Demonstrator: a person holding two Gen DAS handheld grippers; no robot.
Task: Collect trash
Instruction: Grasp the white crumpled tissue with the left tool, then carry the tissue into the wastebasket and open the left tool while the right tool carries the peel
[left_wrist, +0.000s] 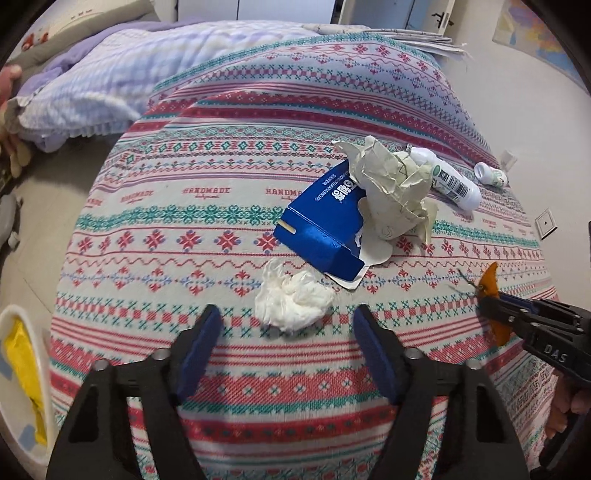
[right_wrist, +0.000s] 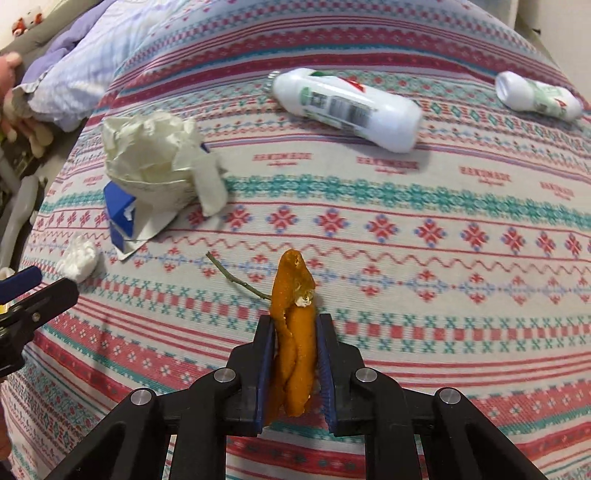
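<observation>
Two risks: your right tongs (right_wrist: 295, 325) pinch the peel (right_wrist: 291, 295) loosely, so it may slip; left tongs (left_wrist: 288, 314), spread before the tissue (left_wrist: 293, 297), could snag the bedspread (left_wrist: 221, 206).

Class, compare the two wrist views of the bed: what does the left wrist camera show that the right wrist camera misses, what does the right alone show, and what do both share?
Only the left wrist view shows the white bin with its yellow bag at the bed's edge, and the open left gripper just short of the crumpled tissue.

Only the right wrist view shows the right gripper from behind, pads pressed on the orange peel, with its twig.

Both show the blue carton, the crumpled paper, two white bottles and the patterned bedspread.
</observation>
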